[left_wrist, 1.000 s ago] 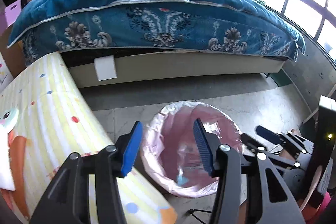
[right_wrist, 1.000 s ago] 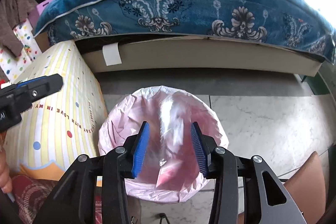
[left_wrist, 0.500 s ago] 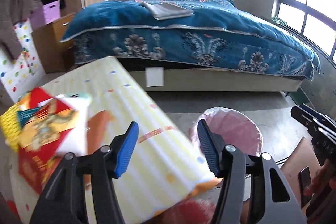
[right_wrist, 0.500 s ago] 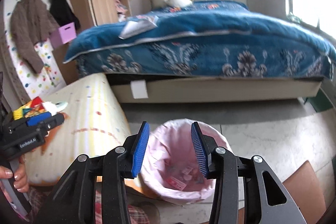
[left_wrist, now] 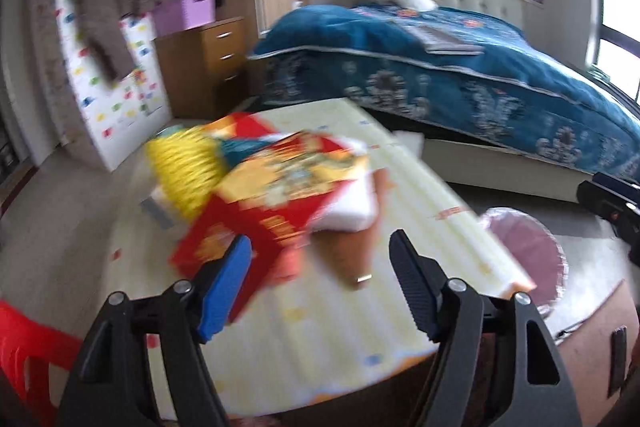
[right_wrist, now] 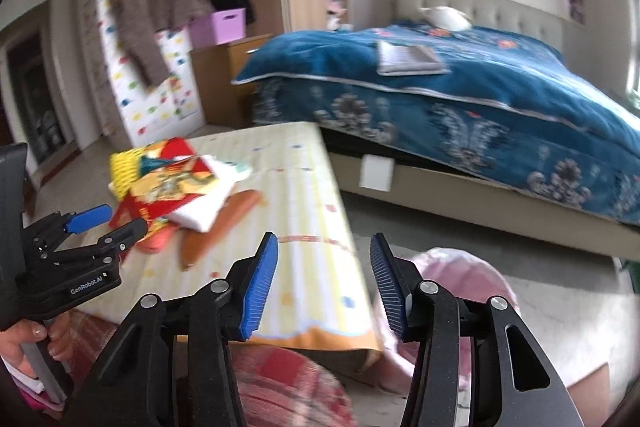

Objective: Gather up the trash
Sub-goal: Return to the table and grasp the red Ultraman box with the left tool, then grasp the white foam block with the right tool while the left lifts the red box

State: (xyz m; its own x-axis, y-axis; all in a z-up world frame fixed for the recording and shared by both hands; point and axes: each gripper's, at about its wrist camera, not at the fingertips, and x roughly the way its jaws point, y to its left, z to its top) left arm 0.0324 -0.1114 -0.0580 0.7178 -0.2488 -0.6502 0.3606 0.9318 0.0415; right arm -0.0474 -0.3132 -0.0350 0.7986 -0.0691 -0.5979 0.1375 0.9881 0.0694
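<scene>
The trash we are after is the heap of colourful wrappers — red, yellow and white packets piled on the far-left part of the table, which wears a pale yellow striped cover. In the right wrist view the same heap lies well apart from the bin, with an orange strip poking out beside it. The bin, lined with a pink bag, stands on the floor just past the table's right edge, between table and bed; what lies inside it we cannot tell from these blurred views.

So we judge the job far from finished: the whole pile is uncollected on the table, and each piece must be lifted and carried across to the bin.

Our left gripper hangs above the near part of the table, aimed at the pile, its fingers spread wide with nothing between them — the red packet sits just beyond the blue pad. In the right wrist view we see it low over the table just short of the wrappers. Our right gripper hovers over the table's right edge near the bin, its fingers likewise apart and empty.
</scene>
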